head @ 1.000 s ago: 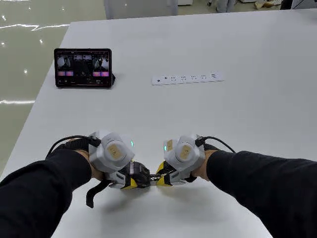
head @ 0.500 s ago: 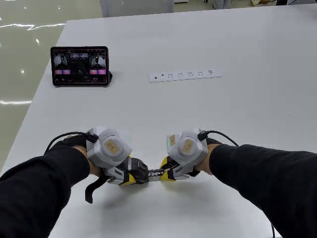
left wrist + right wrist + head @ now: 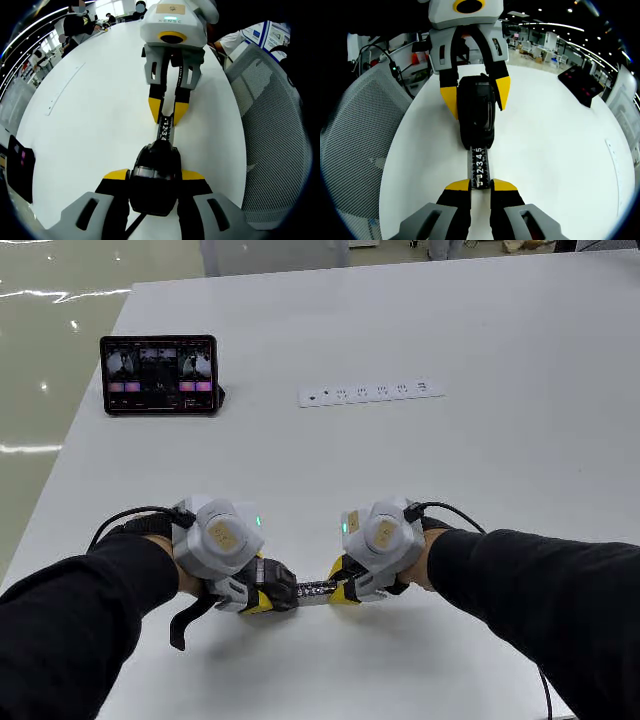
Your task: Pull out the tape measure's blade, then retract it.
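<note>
A black tape measure (image 3: 275,585) rests low over the white table (image 3: 400,460) near its front edge. My left gripper (image 3: 262,590) is shut on its case (image 3: 155,172), yellow tips on either side. A short length of black blade (image 3: 315,589) with white numerals (image 3: 479,167) runs from the case to my right gripper (image 3: 340,591), which is shut on the blade's end (image 3: 480,183). In the left gripper view the blade (image 3: 165,131) reaches the right gripper (image 3: 168,111). The case (image 3: 476,112) and left gripper (image 3: 476,97) face the right gripper view.
A tablet (image 3: 160,374) with a lit screen stands at the back left of the table. A white power strip (image 3: 371,393) lies at mid-table. A black strap (image 3: 185,618) trails from the left gripper. A mesh chair (image 3: 272,115) is beside the table edge.
The two grippers have drawn apart sideways. The blade, barely out a second ago, now spans a short gap between the case and the right gripper.
</note>
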{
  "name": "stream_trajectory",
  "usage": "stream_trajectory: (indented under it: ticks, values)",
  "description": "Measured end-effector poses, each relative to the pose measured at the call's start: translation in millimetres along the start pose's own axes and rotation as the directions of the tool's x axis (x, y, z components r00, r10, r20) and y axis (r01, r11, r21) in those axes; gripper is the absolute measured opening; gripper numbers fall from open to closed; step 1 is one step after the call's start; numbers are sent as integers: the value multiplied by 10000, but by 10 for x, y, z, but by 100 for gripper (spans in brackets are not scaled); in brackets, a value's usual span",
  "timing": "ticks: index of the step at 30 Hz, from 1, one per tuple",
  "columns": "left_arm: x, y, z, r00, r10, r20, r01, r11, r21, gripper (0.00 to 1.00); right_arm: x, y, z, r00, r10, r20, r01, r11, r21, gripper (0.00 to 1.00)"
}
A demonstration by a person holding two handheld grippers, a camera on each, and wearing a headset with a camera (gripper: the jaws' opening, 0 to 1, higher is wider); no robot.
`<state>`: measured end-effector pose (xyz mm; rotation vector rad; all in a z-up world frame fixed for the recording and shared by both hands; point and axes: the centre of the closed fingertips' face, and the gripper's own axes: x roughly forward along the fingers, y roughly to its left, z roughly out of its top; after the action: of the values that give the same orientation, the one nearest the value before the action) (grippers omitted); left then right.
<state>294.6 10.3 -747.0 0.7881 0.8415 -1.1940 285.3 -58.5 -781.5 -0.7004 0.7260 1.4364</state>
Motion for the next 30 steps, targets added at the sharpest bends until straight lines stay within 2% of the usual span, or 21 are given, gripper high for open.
stream_trajectory:
  ticks: [30]
  values:
    - [1, -4, 4, 10000, 51, -3, -51, 10000, 11, 31, -144, 2, -159, 9999, -135, -89, 136, 9998, 170, 10]
